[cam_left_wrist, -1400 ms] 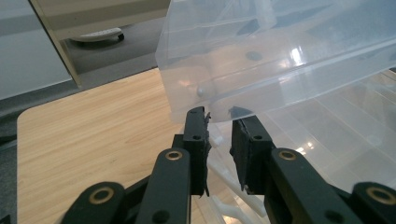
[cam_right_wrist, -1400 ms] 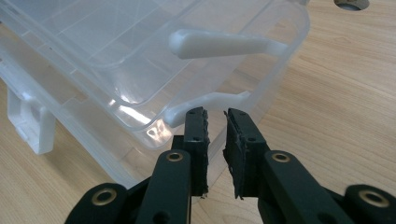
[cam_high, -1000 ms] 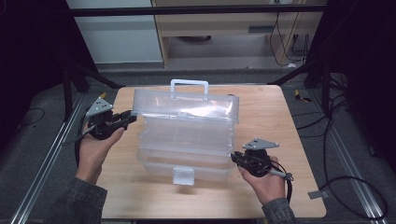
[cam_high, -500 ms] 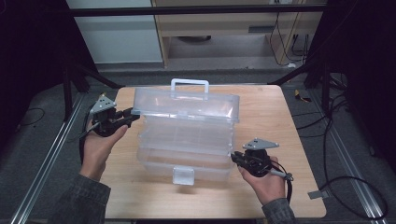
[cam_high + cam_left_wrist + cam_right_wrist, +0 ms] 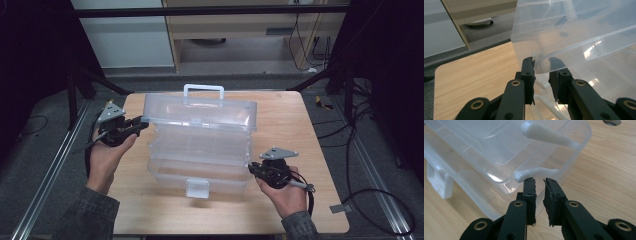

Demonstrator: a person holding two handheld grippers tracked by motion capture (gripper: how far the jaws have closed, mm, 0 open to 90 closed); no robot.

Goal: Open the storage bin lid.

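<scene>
Clear plastic box (image 5: pixel 200 150) mid-table (image 5: pixel 300 210), lid (image 5: pixel 200 114) raised, left gripper (image 5: pixel 142 125) jaws narrowly apart, closing onto the lid's left corner edge, right gripper (image 5: pixel 251 169) jaws nearly shut, nipping the box's right rim.

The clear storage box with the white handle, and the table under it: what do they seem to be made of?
The clear storage box looks like glossy transparent plastic: the table shows through its walls, with bright glints. Its white handle seems opaque plastic. The light brown table shows matte wood grain, perhaps only laminate.
</scene>
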